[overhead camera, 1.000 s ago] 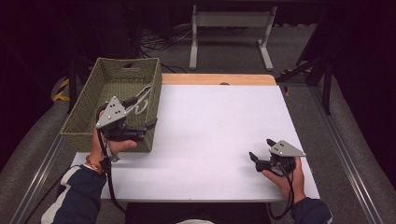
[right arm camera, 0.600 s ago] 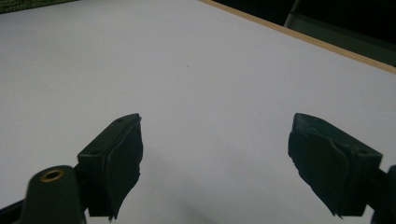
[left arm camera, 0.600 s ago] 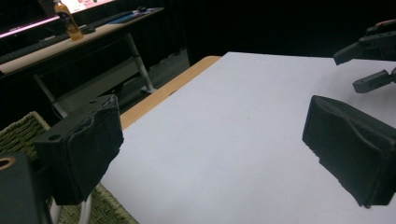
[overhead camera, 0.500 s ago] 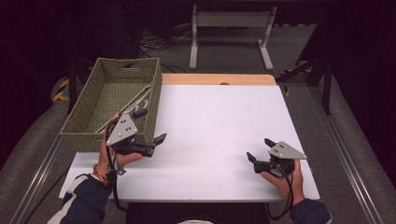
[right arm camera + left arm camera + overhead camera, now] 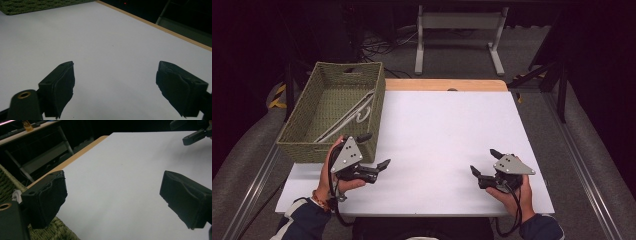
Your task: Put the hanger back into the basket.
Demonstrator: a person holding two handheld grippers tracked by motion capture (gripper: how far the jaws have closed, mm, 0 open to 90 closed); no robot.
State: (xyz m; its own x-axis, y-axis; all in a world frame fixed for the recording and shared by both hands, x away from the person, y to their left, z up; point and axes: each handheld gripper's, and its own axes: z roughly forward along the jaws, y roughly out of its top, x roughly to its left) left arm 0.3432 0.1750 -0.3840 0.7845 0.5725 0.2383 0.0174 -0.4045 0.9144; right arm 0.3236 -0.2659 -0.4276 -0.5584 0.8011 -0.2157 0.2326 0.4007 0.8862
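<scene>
My left gripper [image 5: 374, 150] hovers low over the white table [image 5: 442, 125], just off the near right corner of a green woven basket [image 5: 302, 141]. Its jaws stand wide apart with nothing between them, as the left gripper view [image 5: 113, 195] confirms. Long white pieces [image 5: 353, 115] lie slantwise inside the basket. My right gripper [image 5: 484, 161] rests near the table's front right, open and empty, and in its own view [image 5: 125, 85] bare white table lies between the jaws. One jaw of the right gripper [image 5: 197, 136] shows at the top right of the left gripper view.
The table's wooden back edge [image 5: 444, 85] runs behind the white sheet. A metal stand [image 5: 457, 22] and cables sit on the floor beyond. The basket's weave [image 5: 60, 232] fills the lower left corner beside my left jaw, and its edge [image 5: 37, 5] appears far off.
My left gripper has drawn back from over the basket toward the table's front and turned to the right, empty. The right gripper has hardly moved.
</scene>
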